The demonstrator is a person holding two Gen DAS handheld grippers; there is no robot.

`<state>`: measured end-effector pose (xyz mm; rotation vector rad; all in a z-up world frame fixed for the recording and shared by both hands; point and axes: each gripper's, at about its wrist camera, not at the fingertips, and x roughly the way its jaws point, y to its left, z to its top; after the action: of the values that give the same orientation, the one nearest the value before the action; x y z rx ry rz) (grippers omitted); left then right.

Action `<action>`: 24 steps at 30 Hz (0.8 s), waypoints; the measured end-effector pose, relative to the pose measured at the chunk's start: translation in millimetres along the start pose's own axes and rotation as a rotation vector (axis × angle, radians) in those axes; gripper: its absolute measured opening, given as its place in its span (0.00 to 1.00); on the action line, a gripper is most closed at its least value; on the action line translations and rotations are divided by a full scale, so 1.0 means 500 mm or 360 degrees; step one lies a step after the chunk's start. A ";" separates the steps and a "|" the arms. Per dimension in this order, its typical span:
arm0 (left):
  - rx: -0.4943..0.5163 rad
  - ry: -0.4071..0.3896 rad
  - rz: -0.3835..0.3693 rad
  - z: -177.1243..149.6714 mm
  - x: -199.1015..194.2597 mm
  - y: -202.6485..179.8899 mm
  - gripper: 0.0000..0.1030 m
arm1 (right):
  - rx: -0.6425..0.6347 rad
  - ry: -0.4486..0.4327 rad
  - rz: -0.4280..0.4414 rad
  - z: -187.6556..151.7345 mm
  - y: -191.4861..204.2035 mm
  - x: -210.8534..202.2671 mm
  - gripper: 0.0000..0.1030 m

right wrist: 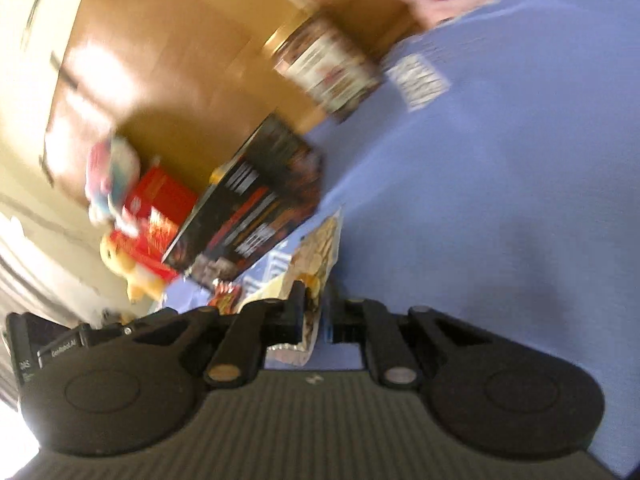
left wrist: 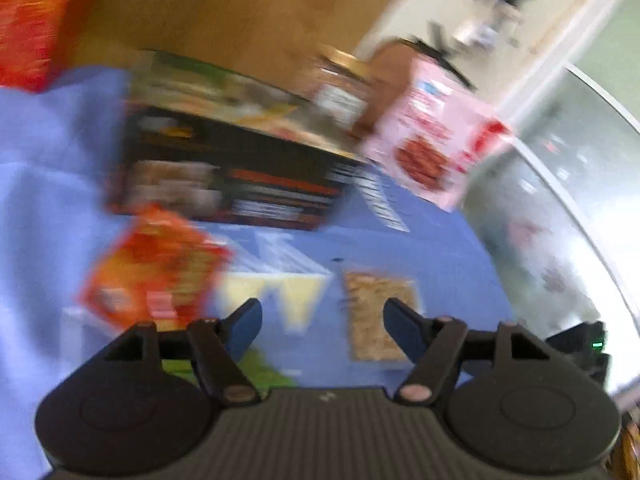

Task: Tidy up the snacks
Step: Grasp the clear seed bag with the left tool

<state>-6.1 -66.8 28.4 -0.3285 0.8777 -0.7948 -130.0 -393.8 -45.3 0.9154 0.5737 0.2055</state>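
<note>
The right gripper [right wrist: 316,312] is closed on a thin, crinkly snack packet [right wrist: 320,248] (its print is blurred) above the blue cloth [right wrist: 500,200]. The left gripper [left wrist: 322,320] stands open and empty over a flat, grainy cracker bar [left wrist: 378,312], near a black rectangular box [left wrist: 240,172].

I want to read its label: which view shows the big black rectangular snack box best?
The left wrist view: the black snack box shows its long printed side nearly square-on, though blurred. The right wrist view shows the box tilted, smaller, equally blurred.
</note>
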 end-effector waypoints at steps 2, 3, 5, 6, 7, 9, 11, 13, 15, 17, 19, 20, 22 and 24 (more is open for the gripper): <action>0.0051 0.0084 -0.0088 0.002 0.041 -0.035 0.73 | 0.0183 -0.0011 0.0058 -0.009 -0.045 -0.027 0.11; 0.0067 0.0144 -0.0113 0.002 0.070 -0.052 0.77 | 0.0256 -0.0025 0.0082 -0.016 -0.063 -0.037 0.09; 0.0075 0.0236 -0.0103 -0.003 0.117 -0.075 0.89 | 0.0412 -0.0051 0.0178 -0.021 -0.093 -0.056 0.08; 0.0072 0.0285 -0.0090 -0.007 0.141 -0.084 0.89 | 0.0501 -0.0055 0.0221 -0.021 -0.107 -0.062 0.08; 0.0053 0.0339 -0.0107 -0.012 0.161 -0.090 0.88 | 0.0582 -0.0057 0.0271 -0.021 -0.118 -0.065 0.08; 0.0048 0.0341 -0.0141 -0.020 0.174 -0.103 0.87 | 0.0701 -0.0052 0.0366 -0.018 -0.136 -0.068 0.07; -0.0014 0.0410 -0.0233 -0.022 0.193 -0.109 0.65 | 0.0745 -0.0049 0.0400 -0.016 -0.137 -0.066 0.07; -0.0055 0.0406 -0.0215 -0.028 0.202 -0.107 0.52 | 0.0758 -0.0050 0.0436 -0.012 -0.137 -0.066 0.07; -0.0026 0.0391 -0.0159 -0.028 0.205 -0.107 0.37 | 0.0763 -0.0050 0.0469 -0.009 -0.138 -0.066 0.07; -0.0069 0.0381 -0.0165 -0.029 0.200 -0.094 0.31 | 0.0724 -0.0042 0.0464 -0.008 -0.135 -0.066 0.07; -0.0067 0.0353 -0.0149 -0.024 0.188 -0.085 0.30 | 0.0675 -0.0020 0.0447 -0.005 -0.129 -0.062 0.07; -0.0071 0.0342 -0.0147 -0.019 0.179 -0.080 0.30 | 0.0663 -0.0001 0.0455 -0.003 -0.131 -0.060 0.07; -0.0070 0.0307 -0.0146 -0.011 0.162 -0.075 0.30 | 0.0638 0.0034 0.0482 0.004 -0.116 -0.046 0.07; -0.0083 0.0257 -0.0159 0.005 0.139 -0.068 0.30 | 0.0580 0.0056 0.0505 0.016 -0.089 -0.030 0.07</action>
<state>6.2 -141.2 10.2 -0.3597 1.0406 -0.9010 -141.2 -432.4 -71.2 1.3597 0.5041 0.4120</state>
